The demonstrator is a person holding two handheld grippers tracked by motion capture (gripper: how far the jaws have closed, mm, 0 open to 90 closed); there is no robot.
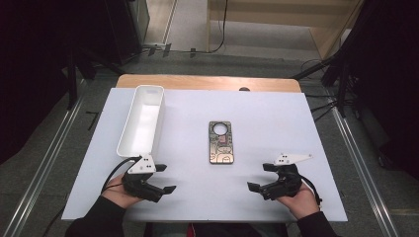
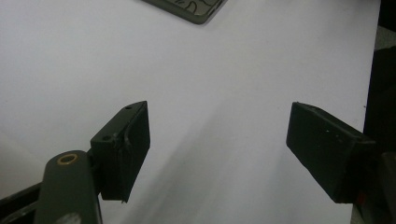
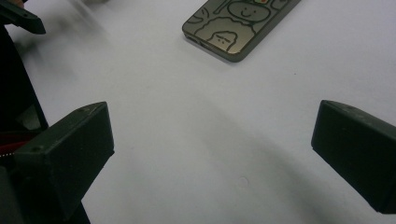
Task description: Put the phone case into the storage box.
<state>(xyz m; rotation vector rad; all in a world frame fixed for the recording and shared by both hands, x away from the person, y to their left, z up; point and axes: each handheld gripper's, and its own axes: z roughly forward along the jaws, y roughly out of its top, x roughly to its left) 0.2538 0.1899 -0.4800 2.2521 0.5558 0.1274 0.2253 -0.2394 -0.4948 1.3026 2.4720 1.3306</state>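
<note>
- High view first: a phone case (image 1: 221, 142) with cartoon drawings on its back lies flat in the middle of the white table sheet (image 1: 276, 118), its camera cut-out pointing away from the person.
- Left of it, well apart, a long white tray (image 1: 157, 118) stands lengthwise with nothing visible inside.
- Both grippers sit at the near edge of the sheet, one to each side of the case and clear of it.
- Left gripper (image 1: 164, 178) is just in front of the tray's near end; its jaws are spread wide with nothing between them. Its own view shows bare sheet between the two black pads, and only a corner of the case at the top edge.
- Right gripper (image 1: 261, 177) is likewise released, jaws far apart over bare sheet. In its own view the case (image 3: 240, 25) lies ahead and above the jaws, untouched.
- As I read it, the job is hardly begun: the case has not been gripped or lifted, and the tray is unfilled.
- What seems left is everything: reach in, close on the case, and probably carry it across to the tray, though that destination is my guess.
</note>
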